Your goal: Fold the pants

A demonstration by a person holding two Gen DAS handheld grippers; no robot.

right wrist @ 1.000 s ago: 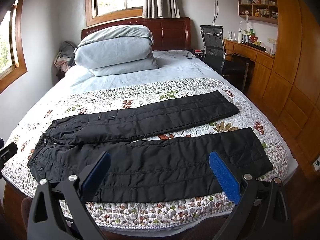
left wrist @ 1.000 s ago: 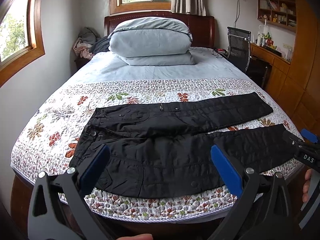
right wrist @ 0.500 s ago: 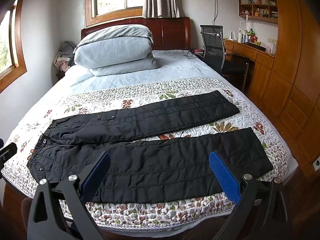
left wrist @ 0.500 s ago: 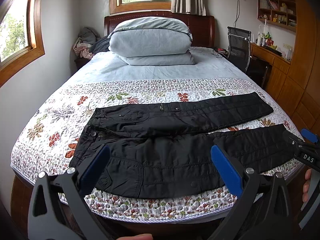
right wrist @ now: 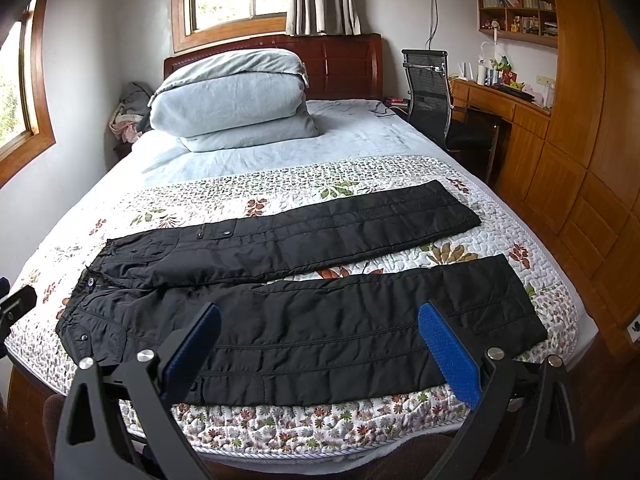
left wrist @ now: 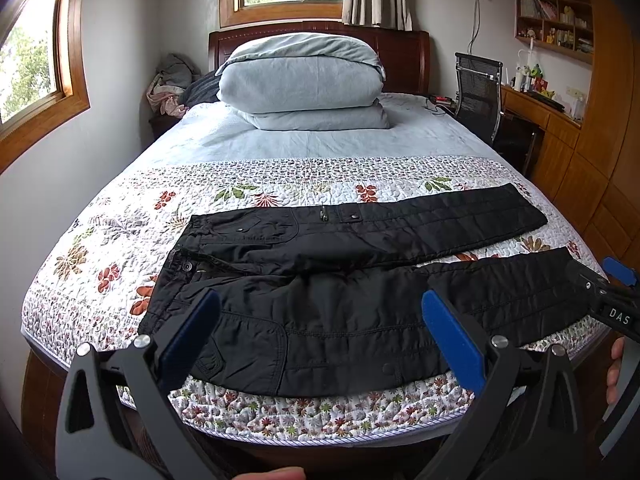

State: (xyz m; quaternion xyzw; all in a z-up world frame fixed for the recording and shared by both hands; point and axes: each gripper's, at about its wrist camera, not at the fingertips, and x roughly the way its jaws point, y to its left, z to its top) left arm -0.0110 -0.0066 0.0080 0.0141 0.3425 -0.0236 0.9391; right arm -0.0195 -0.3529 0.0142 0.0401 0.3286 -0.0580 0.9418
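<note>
Black pants (left wrist: 340, 280) lie flat on the floral quilt (left wrist: 120, 248), waist to the left, both legs spread apart toward the right; they also show in the right wrist view (right wrist: 320, 312). My left gripper (left wrist: 320, 328) is open and empty, held above the near edge of the bed over the waist and near leg. My right gripper (right wrist: 320, 340) is open and empty, above the near leg. Part of the right gripper shows at the right edge of the left wrist view (left wrist: 612, 300).
Folded grey bedding (left wrist: 304, 84) is stacked by the wooden headboard. A black office chair (left wrist: 480, 96) and a wooden desk (left wrist: 540, 116) stand right of the bed. Wooden cabinets (right wrist: 580, 184) line the right wall. Clothes (left wrist: 168, 84) are piled at the back left.
Both grippers have stayed nearly still; the left view has shifted very slightly. The pants have not moved.
</note>
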